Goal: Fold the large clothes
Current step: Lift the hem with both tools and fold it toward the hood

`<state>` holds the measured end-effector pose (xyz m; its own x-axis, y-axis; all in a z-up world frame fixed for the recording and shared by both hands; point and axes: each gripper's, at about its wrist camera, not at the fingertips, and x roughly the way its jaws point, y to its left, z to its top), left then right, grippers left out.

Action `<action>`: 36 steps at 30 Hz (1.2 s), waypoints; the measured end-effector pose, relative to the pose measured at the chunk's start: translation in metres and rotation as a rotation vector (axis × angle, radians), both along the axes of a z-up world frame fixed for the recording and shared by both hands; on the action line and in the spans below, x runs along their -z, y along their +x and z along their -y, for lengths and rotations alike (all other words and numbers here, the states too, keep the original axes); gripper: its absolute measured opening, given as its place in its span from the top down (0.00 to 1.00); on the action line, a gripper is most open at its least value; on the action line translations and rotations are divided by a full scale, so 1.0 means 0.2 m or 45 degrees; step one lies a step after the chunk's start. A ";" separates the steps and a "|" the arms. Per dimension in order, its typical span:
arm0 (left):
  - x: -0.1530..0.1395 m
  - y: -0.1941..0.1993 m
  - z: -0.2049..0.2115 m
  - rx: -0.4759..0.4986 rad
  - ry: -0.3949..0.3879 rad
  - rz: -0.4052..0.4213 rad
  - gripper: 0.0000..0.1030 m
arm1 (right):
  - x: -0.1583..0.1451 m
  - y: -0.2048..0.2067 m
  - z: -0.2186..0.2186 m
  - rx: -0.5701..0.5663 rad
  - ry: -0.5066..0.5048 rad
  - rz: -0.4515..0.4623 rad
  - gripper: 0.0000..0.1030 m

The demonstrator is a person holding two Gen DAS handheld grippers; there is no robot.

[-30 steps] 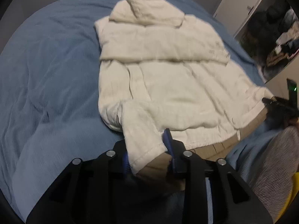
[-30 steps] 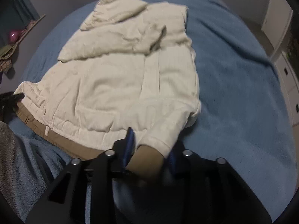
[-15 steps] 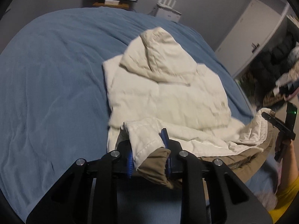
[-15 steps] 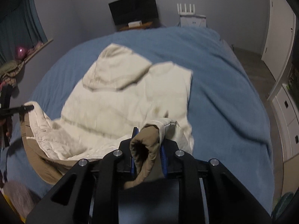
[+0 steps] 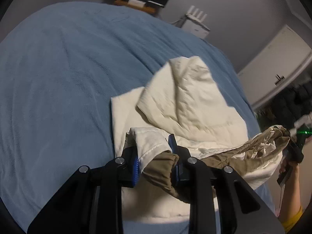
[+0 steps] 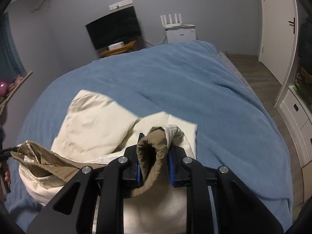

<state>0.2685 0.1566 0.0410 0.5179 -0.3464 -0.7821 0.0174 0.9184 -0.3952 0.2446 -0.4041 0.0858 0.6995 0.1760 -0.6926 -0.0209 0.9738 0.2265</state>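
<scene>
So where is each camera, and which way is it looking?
Left wrist: on the left tongs, facing across the blue bed over the cream jacket; the right tongs and an arm show at right.
Right wrist: on the right tongs, facing the TV; black fingers show.
Both share jacket, bed, TV.

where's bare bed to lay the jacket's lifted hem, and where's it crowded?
Both grippers, left and right, clamp the jacket hem. Free: bare blue blanket beyond the hood toward the TV, a strip between jacket and the bed's right edge, and a wide patch left of the jacket. Crowded: the near edge, bunched with lifted fabric.
</scene>
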 end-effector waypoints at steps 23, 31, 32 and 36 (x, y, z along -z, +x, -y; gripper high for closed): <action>0.24 0.27 -0.03 -0.119 -0.155 -0.017 0.07 | 0.48 0.24 0.05 0.115 0.219 -0.127 0.36; 0.11 -0.10 0.19 0.028 -0.002 0.114 0.06 | 0.45 -0.26 -0.10 -0.118 0.143 -0.089 0.22; 0.12 -0.15 0.25 0.067 0.038 0.124 0.06 | 0.46 -0.30 -0.12 -0.147 0.114 -0.091 0.22; 0.21 -0.35 0.49 0.218 0.133 0.123 0.06 | 0.49 -0.48 -0.23 -0.246 0.034 -0.083 0.22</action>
<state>0.1987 0.0579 -0.0012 0.5328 -0.3552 -0.7681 0.2099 0.9347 -0.2867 0.1487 -0.3577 -0.0113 0.6049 0.3214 -0.7286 -0.1910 0.9468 0.2591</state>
